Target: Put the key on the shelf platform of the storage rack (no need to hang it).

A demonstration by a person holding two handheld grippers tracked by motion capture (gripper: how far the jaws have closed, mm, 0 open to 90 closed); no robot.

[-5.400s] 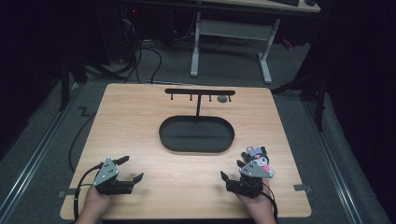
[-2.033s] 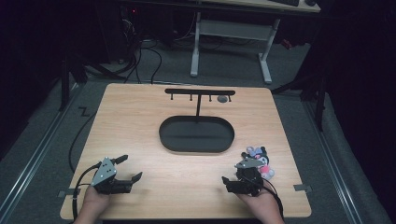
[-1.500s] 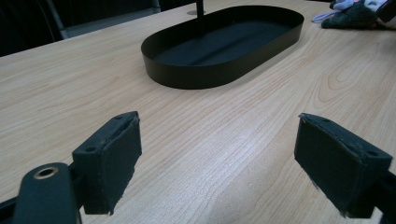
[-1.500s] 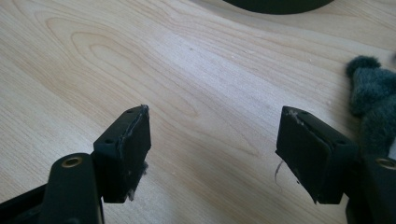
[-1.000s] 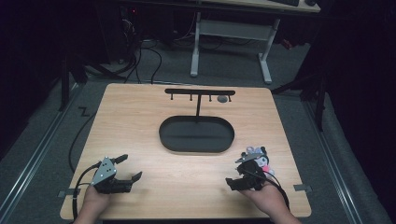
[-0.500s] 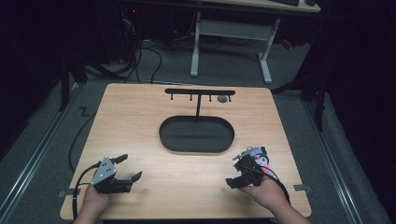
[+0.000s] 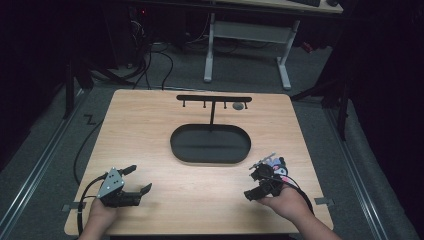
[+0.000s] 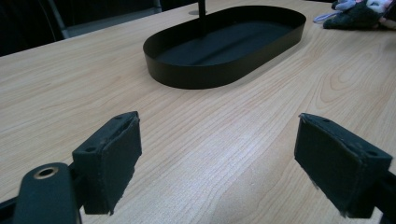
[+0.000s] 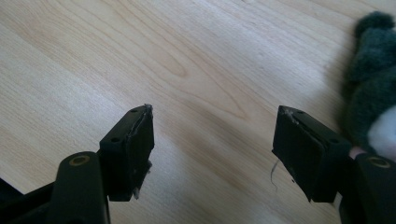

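1. The plush toy, grey and white with bits of pink, lies on the table just right of the black oval tray, near that tray's front right curve.
2. The right gripper sits in front of the tray's right end, with the toy just beside it. Its jaws have just been closing, yet they stand apart over bare wood with nothing between them. In the right gripper view the toy lies outside the right-hand jaw, so the aim looks off to one side.
3. The left gripper rests in front of the tray's left end, jaws wide and empty, pointing toward the tray. It seems parked, leaving the work to the other hand.
4. The hanger stand rises just behind the tray, its pegs over the tray's back rim.
5. Open room: bare wood lies between both grippers and the tray's front wall. The toy is nearer the table's right edge than the tray is, so a push rightward could send it toward that edge.
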